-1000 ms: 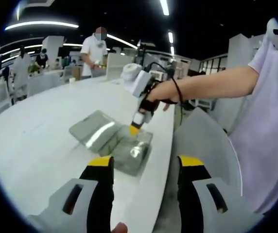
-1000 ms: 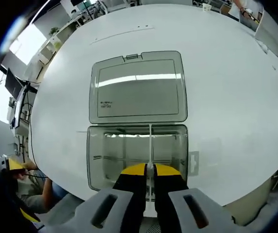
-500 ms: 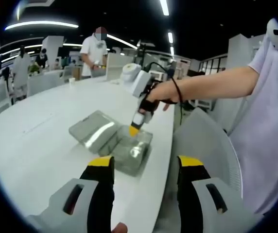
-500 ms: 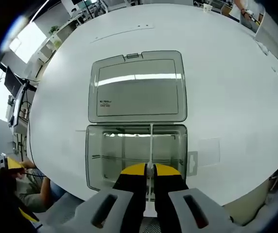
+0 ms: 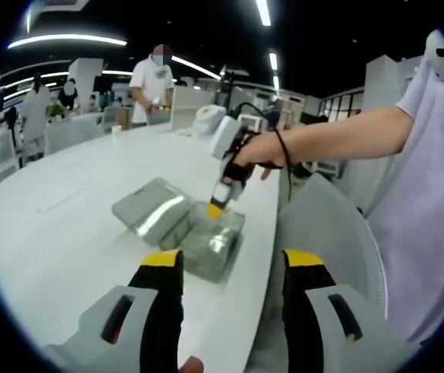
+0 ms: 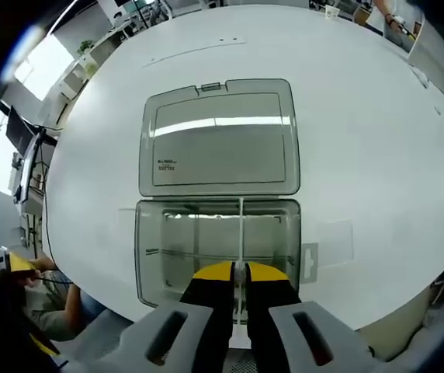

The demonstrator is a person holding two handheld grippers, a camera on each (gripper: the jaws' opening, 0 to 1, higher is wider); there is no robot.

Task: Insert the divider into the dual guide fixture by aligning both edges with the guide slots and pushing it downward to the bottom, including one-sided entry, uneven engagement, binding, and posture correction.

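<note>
Divider [image 6: 240, 233]: a thin clear panel standing on edge down the middle of the open grey box [image 6: 216, 252], running from the far wall toward me. My right gripper [image 6: 239, 273] pinches its near end, the yellow-tipped fingers [image 6: 215, 273] pressed together on the panel with no gap to speak of. How deep it sits in the guide slots I cannot tell. The box tray lies near the worktop's [image 6: 362, 140] edge closest to me, and its lid [image 6: 216, 137] lies folded back flat beyond it, with a strip of ceiling light reflected across it. A small clear tab [image 6: 309, 262] sticks out at the tray's right side.

In the left gripper view, the same box [image 5: 206, 241] sits on the white worktop [image 5: 59, 225], and my right gripper [image 5: 216, 208] comes down on it from above, my hand [image 5: 259, 150] wrapped round its handle. My left gripper [image 5: 230, 268] hangs well short of the box, near the worktop edge, its fingers [image 5: 162, 268] spread wide and holding nothing. Beyond the worktop a person in a white shirt [image 5: 150, 84] stands, with others [image 5: 34, 105] further left.
</note>
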